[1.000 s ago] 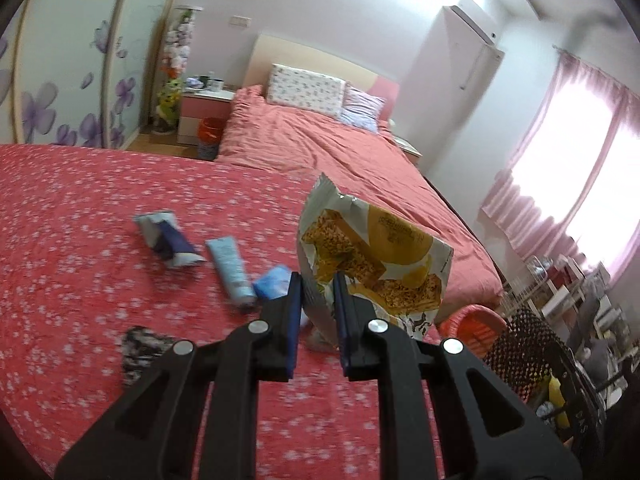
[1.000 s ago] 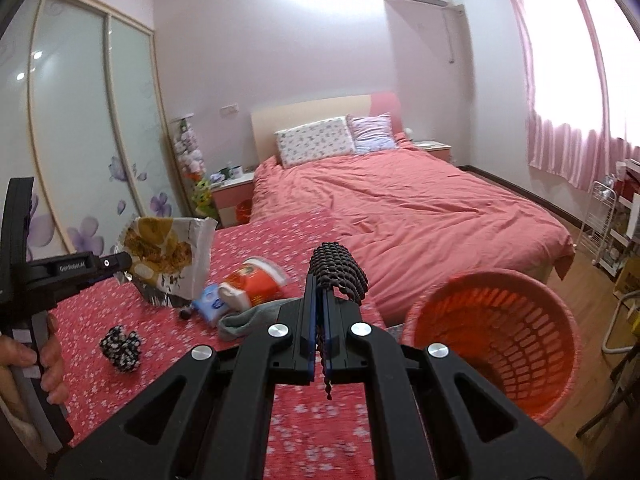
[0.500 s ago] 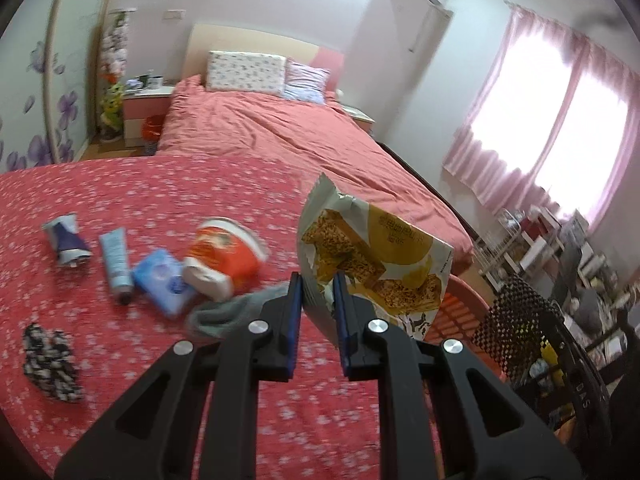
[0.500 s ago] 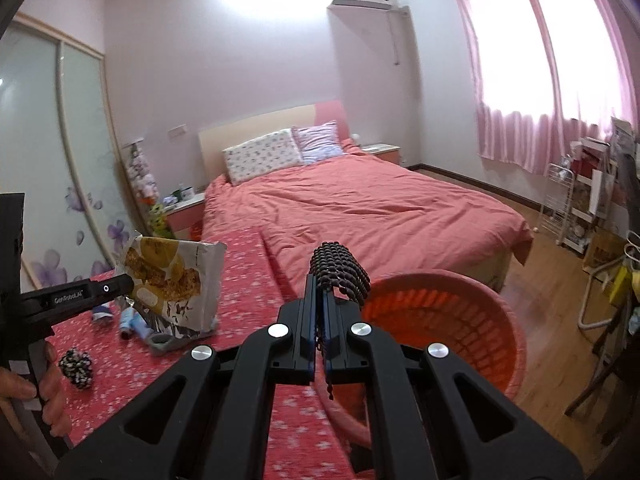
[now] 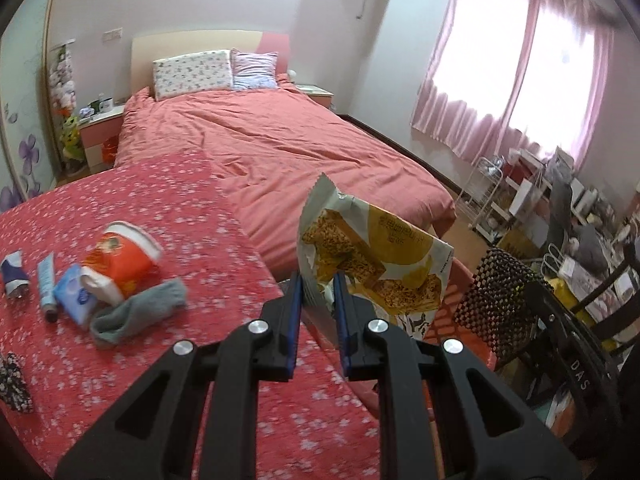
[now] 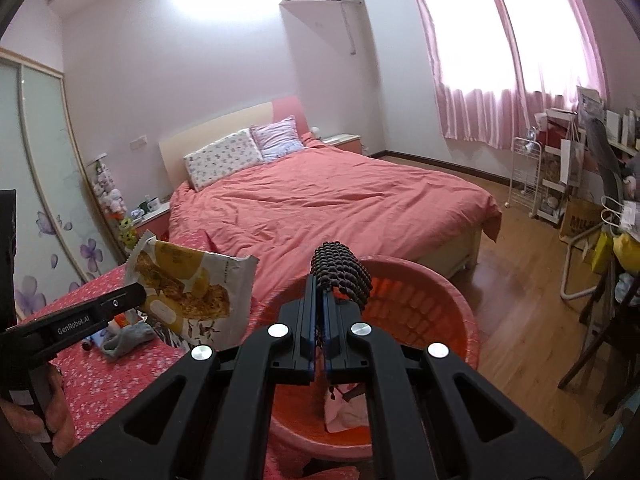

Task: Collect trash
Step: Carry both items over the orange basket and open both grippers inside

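A bedroom in a home. A big bed (image 6: pixel 320 200) with a pink cover and two pillows (image 6: pixel 224 162), pink curtains (image 6: pixel 500 60) over a bright window, a small bedside table (image 5: pixel 100 136) with cups, sliding closet doors (image 6: pixel 40 184) with purple flowers, wood floor (image 6: pixel 520 288).

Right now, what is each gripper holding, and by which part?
The left gripper pinches the yellow snack bag at its crumpled bottom edge. The right gripper clamps the black beaded piece by its lower end.
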A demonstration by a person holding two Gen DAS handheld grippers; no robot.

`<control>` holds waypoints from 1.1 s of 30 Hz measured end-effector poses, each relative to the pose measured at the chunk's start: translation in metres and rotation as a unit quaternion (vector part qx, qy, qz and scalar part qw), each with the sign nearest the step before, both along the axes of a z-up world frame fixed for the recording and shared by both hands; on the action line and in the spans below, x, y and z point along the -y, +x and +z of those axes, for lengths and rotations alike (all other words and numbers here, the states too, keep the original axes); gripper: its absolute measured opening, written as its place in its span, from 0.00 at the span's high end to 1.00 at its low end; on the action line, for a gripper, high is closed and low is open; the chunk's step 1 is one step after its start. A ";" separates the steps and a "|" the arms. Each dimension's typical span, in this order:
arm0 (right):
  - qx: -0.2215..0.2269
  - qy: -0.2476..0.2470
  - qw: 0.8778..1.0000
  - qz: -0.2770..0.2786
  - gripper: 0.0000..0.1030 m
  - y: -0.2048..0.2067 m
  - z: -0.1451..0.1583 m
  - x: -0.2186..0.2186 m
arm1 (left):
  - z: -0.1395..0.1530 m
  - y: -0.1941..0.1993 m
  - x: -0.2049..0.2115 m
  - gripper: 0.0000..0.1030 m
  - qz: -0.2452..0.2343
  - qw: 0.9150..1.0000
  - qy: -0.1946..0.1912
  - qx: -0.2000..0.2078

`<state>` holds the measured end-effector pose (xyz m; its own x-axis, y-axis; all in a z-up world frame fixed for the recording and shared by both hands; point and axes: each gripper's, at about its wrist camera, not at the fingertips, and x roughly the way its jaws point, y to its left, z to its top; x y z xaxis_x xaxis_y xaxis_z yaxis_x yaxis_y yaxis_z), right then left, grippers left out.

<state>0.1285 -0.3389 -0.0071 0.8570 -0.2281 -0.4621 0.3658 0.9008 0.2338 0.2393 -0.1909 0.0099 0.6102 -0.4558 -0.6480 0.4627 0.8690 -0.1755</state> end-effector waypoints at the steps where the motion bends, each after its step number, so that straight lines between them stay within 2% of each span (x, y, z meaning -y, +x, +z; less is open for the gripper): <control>1: -0.001 0.002 1.000 -0.003 0.97 0.000 -0.001 0.003 | -0.002 0.000 0.005 0.84 -0.003 1.000 0.003 -0.001; 11: -0.013 0.029 0.999 -0.020 0.97 0.003 -0.013 0.028 | -0.027 0.003 0.049 0.84 -0.030 0.999 0.021 -0.023; 17: -0.026 0.066 0.997 -0.010 0.97 0.007 -0.021 0.042 | -0.040 0.006 0.061 0.74 -0.048 0.998 0.027 -0.038; 22: -0.042 0.082 0.996 -0.004 0.84 0.009 -0.028 0.039 | -0.049 0.010 0.059 0.66 -0.053 0.997 0.031 -0.050; 24: -0.043 0.086 0.995 -0.002 0.73 0.008 -0.029 0.037 | -0.052 0.011 0.058 0.62 -0.051 0.997 0.030 -0.056; 33: -0.043 0.079 0.996 -0.002 0.71 0.007 -0.023 0.033 | -0.048 0.013 0.023 0.50 -0.018 0.998 0.033 -0.048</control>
<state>0.1353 -0.3722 -0.0297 0.8116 -0.1493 -0.5648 0.3941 0.8536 0.3407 0.2524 -0.2140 -0.0380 0.5274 -0.4309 -0.7322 0.4780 0.8630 -0.1635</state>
